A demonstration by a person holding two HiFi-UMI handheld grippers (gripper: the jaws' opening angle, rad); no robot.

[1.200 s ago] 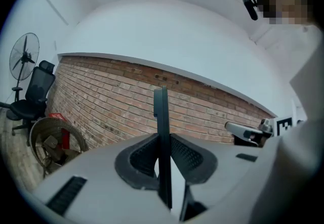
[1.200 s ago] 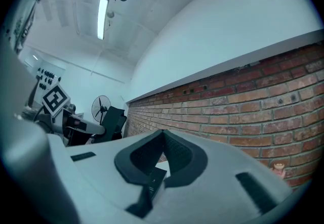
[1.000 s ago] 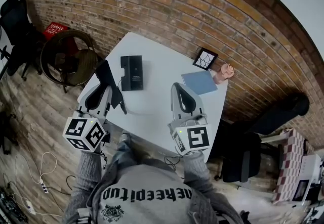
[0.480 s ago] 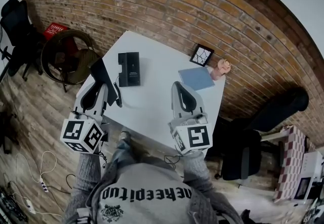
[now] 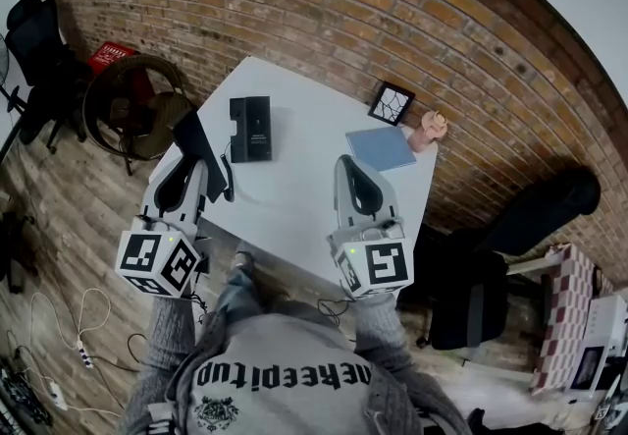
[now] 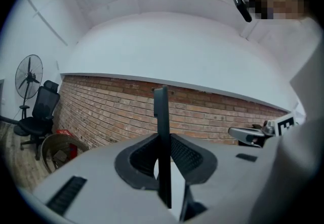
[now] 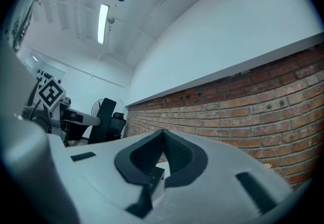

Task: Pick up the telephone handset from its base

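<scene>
My left gripper (image 5: pixel 198 168) is closed part way on the flat black plastic telephone handset (image 6: pixel 161 117). The handset stands on edge between my pads near the left edge of the white table (image 5: pixel 294 190), I think lifted clear of its black rectangular base (image 5: pixel 251 129). My right gripper (image 5: pixel 351 168) is empty, its jaws together, with bare table ahead.

Wall: red brick wall (image 5: pixel 294 1), plain white higher up
Floor: wood planks (image 5: pixel 69 217)
Furniture: white tabletop (image 5: pixel 294 197), round wicker chair (image 5: pixel 132 109), black office chair (image 5: pixel 34 40), standing fan (image 6: pixel 29 74)
Light: ceiling strip light (image 7: pixel 103 23), switched on
</scene>
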